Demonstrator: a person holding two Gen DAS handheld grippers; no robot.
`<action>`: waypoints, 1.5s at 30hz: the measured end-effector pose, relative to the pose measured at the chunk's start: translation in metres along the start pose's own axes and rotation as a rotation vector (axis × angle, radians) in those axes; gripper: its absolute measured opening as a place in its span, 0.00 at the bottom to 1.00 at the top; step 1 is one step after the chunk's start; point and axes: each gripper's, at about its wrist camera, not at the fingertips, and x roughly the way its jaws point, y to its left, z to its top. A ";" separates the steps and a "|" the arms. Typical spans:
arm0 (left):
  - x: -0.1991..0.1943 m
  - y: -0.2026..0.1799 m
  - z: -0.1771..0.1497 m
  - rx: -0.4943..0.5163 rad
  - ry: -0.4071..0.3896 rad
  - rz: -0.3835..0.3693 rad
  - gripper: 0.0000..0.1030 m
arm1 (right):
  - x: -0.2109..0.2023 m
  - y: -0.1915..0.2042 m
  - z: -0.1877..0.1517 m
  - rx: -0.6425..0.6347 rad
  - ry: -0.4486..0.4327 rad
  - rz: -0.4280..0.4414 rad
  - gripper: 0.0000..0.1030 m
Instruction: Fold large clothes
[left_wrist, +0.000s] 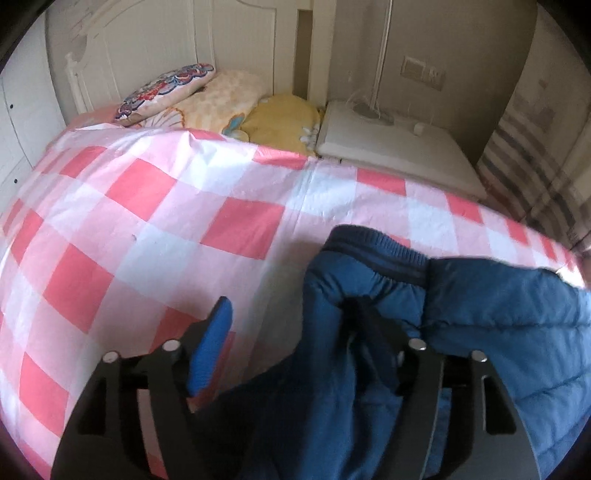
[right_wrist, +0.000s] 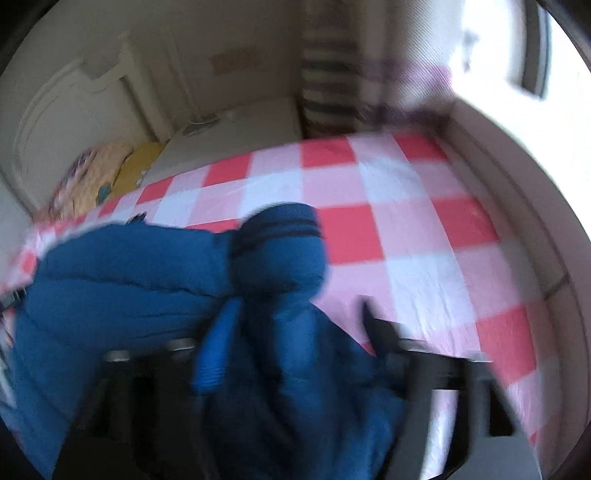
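A blue puffer jacket (left_wrist: 461, 314) lies on the pink-and-white checked bed cover (left_wrist: 147, 221). In the left wrist view its ribbed cuff (left_wrist: 376, 247) points up the bed. My left gripper (left_wrist: 291, 325) is open; the left blue pad (left_wrist: 212, 343) is bare and jacket fabric drapes between the jaws and over the right finger. In the blurred right wrist view the jacket (right_wrist: 147, 288) fills the lower left with a cuff (right_wrist: 280, 229) at centre. My right gripper (right_wrist: 295, 332) is open, with sleeve fabric lying between its fingers.
Pillows (left_wrist: 207, 96) and a yellow blanket (left_wrist: 284, 118) lie at the head of the bed by a white headboard (left_wrist: 147, 44). A white bedside surface (left_wrist: 399, 147) stands to the right. A striped curtain (left_wrist: 535, 158) hangs at the far right. A wall (right_wrist: 517, 192) borders the bed.
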 end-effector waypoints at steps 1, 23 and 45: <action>-0.015 0.001 0.000 -0.015 -0.051 0.009 0.73 | -0.012 -0.003 0.001 0.020 -0.033 0.007 0.78; 0.024 -0.158 -0.014 0.268 0.049 -0.083 0.98 | 0.059 0.188 -0.010 -0.451 0.046 -0.028 0.85; 0.029 -0.153 -0.021 0.230 0.014 -0.115 0.98 | 0.059 0.185 -0.015 -0.446 -0.002 -0.012 0.88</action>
